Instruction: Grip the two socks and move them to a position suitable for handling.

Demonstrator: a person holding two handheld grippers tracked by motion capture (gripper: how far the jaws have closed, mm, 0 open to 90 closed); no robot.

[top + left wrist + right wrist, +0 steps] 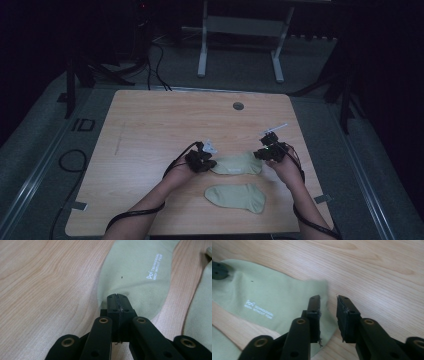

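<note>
Pale green sock lies flat mid-table, long axis across the table, one end under each gripper. Left gripper is clamped tight on its left end, fabric pinched between the pads. Right gripper sits at the right end, jaws slightly parted, gripping nothing. Second sock lies parallel, nearer the person, untouched. Judged: straightening done; pairing still to do on wooden table.

far sock: pale green, flat | near sock: flat, apart
</note>
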